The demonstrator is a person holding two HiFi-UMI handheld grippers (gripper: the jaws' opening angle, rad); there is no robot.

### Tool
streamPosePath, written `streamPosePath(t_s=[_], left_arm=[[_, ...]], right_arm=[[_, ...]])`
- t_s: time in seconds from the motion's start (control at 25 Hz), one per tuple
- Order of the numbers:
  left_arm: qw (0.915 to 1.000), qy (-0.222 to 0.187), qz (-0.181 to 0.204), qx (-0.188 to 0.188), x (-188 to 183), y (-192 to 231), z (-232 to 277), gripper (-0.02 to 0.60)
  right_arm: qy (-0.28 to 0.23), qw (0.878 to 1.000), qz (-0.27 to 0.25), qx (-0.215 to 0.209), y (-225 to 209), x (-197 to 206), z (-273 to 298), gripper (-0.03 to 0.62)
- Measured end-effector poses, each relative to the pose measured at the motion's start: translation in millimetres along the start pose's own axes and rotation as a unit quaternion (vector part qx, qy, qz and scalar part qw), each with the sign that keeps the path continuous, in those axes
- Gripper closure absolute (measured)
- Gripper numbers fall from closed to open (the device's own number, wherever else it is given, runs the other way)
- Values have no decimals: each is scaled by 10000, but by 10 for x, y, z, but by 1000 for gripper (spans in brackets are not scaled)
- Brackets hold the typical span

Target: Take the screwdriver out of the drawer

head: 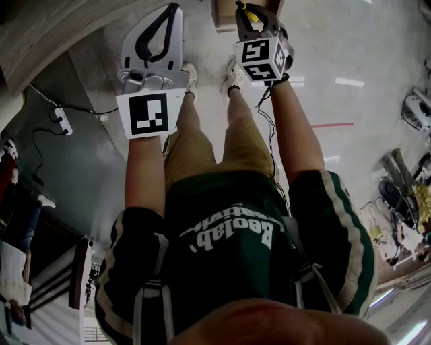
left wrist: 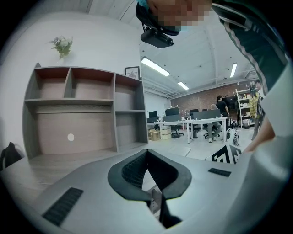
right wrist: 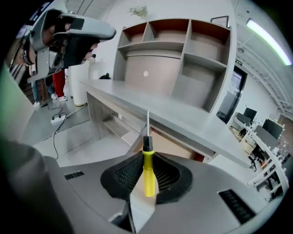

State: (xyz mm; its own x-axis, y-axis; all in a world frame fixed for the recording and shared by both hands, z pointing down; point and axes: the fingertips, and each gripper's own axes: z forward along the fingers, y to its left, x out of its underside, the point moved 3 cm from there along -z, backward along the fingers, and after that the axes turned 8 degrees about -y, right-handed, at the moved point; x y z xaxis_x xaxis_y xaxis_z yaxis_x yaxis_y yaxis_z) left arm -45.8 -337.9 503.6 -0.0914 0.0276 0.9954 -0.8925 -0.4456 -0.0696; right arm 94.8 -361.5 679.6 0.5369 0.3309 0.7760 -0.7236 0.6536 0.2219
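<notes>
A screwdriver with a yellow handle (right wrist: 149,176) and a thin metal shaft stands between the pads of my right gripper (right wrist: 147,157), which is shut on the handle. Its tip points away from me, toward the grey desk (right wrist: 183,114). Beneath the desk top an open drawer (right wrist: 176,145) shows its brown inside, below and beyond the tool. In the head view the right gripper (head: 256,20) is held out high with the yellow handle (head: 250,12) in it. The left gripper (head: 161,37) hangs beside it, shut and holding nothing; its pads meet at the tips (left wrist: 146,153).
A grey shelf unit (left wrist: 78,109) with a small plant (left wrist: 62,45) on top stands on the desk. A power strip with its cable (head: 62,120) lies on the floor at the left. Office tables, chairs and seated people (left wrist: 201,121) are far off to the right.
</notes>
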Motion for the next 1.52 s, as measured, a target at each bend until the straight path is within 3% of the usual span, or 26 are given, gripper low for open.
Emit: streamPosePath(t_s=[0.36,0.6,0.76,1.0,1.16,1.28,1.52], left_arm=[[9994,-128,176,-257,-356,-91,-35,565],[9979,-181,445,-436,-798,-325,81,565],[9956,-313,587,-656,-1113,-302,-91,565],[9911,-486,765,-979,-1803,-280,-517,565],[9863,-711,1004,-1095,-2348,-163,-784,565],[9851,-824,957,-1171,-2690,-78,-1016,565],[9852,-905,873,-1162,-3003,59,-1355,565]], right_arm=[[-446,9988,110,-161,-147,-422,-451,513],[-820,9959,158,-361,-445,-717,-853,513],[-1010,9933,287,-480,-425,-922,-1066,513],[-1343,9886,313,-608,-403,-1459,-1658,513],[-1765,9820,335,-578,-445,-2040,-2012,513],[-2028,9775,299,-488,-422,-2487,-2333,511],[-2491,9674,277,-354,-281,-3103,-2832,513]])
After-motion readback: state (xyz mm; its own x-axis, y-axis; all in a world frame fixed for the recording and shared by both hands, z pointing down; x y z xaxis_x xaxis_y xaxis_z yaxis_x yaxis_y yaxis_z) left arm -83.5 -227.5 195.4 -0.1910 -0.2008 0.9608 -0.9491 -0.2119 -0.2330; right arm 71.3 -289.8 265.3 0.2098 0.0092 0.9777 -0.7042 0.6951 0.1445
